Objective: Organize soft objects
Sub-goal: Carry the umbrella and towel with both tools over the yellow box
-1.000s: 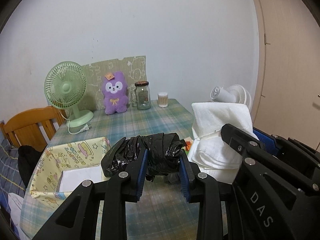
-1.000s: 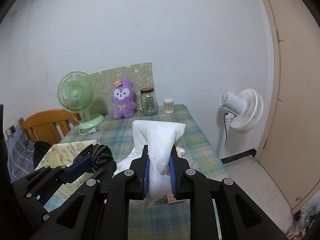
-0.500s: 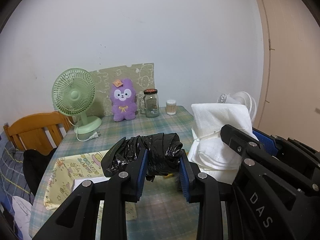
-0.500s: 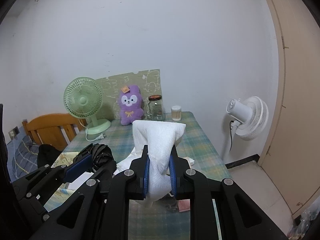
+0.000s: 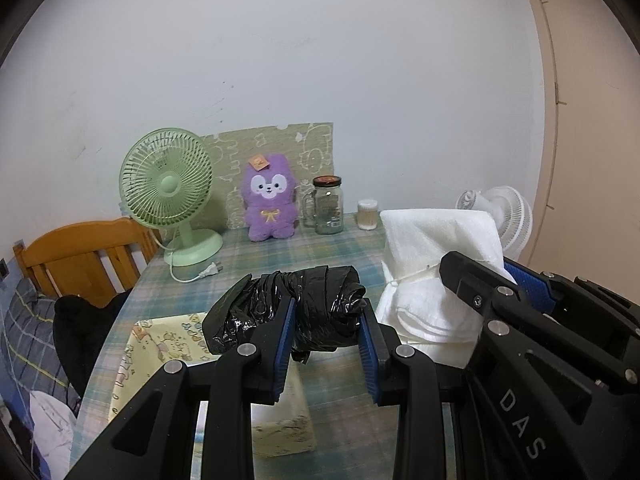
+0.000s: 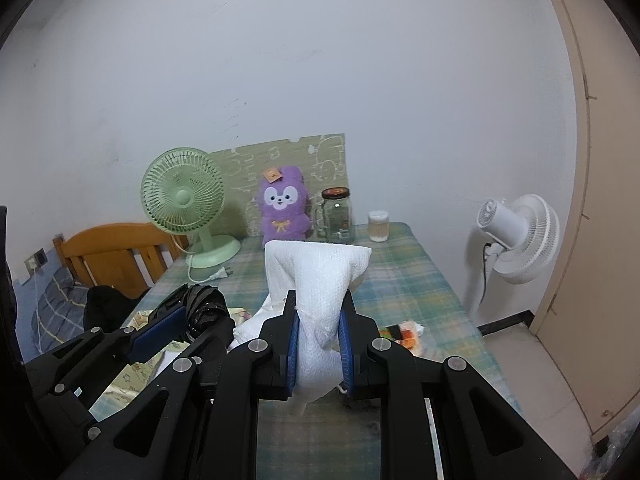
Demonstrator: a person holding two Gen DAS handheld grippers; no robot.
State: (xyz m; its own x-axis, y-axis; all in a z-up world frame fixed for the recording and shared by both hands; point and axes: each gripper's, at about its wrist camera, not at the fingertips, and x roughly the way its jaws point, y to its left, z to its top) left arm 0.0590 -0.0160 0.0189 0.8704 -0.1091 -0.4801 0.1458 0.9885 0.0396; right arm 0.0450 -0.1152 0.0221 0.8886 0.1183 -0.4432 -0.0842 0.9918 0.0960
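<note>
My left gripper (image 5: pixel 326 312) is shut on a crumpled black plastic bag (image 5: pixel 304 304) and holds it above the plaid table (image 5: pixel 296 256). My right gripper (image 6: pixel 320 308) is shut on a bundle of white cloth (image 6: pixel 320 276) and holds it above the table, right of the left gripper. The cloth also shows in the left wrist view (image 5: pixel 432 264), and the black bag shows in the right wrist view (image 6: pixel 204 304). A yellow patterned fabric bin (image 5: pixel 160 344) sits on the table below the left gripper. A purple plush toy (image 5: pixel 270 200) stands at the table's far end.
At the far end stand a green desk fan (image 5: pixel 168 192), a glass jar (image 5: pixel 328 206) and a small cup of swabs (image 5: pixel 367 215). A wooden chair (image 5: pixel 80 256) is at the left. A white floor fan (image 6: pixel 516 236) stands right of the table. A small orange item (image 6: pixel 404 330) lies on the table.
Both grippers have pulled back and risen with their loads; the table and far objects appear lower and farther. Grips are unchanged.
</note>
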